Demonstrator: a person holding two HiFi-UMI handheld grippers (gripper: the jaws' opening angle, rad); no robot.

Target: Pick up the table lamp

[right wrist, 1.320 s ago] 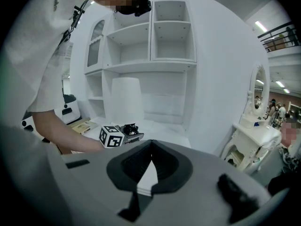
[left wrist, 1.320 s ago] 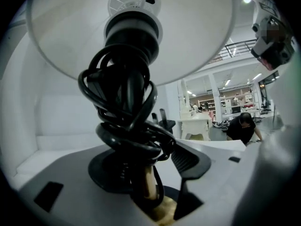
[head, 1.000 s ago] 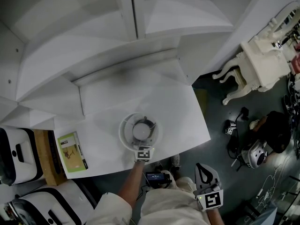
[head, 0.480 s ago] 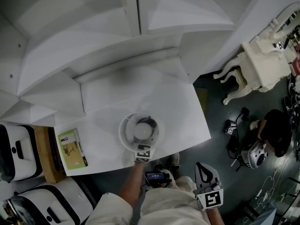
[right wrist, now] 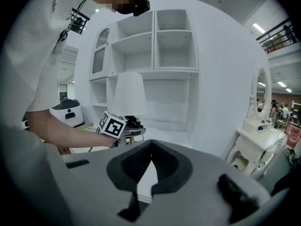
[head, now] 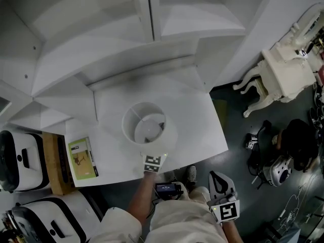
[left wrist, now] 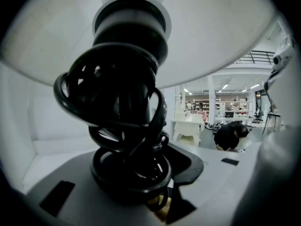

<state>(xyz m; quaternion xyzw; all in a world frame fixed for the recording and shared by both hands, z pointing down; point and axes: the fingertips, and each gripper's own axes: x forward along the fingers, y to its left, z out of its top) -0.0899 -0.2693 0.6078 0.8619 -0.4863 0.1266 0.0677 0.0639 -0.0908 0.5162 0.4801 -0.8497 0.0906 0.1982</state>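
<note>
Seen larger and nearer in the head view than a second ago: table lamp (head: 146,128), round white shade now covering more of the table (head: 197,130). Judged as lifted, so pick-up under way rather than pending.

Held low on the black stem, among the wound loops of cord (left wrist: 89,86), by the left gripper (head: 153,158). Jaws closing, with stem and cord between them and pressed.

Placed above the near part of the table, in front of the white shelves (head: 152,44). Kept upright: long axis vertical, shade on top with its open rim facing the head camera, foot downward.

Parked low at the person's right side: right gripper (head: 221,186), jaws together on nothing.

Possible slip on the loose loops; worth a firm hold before carrying further.
</note>
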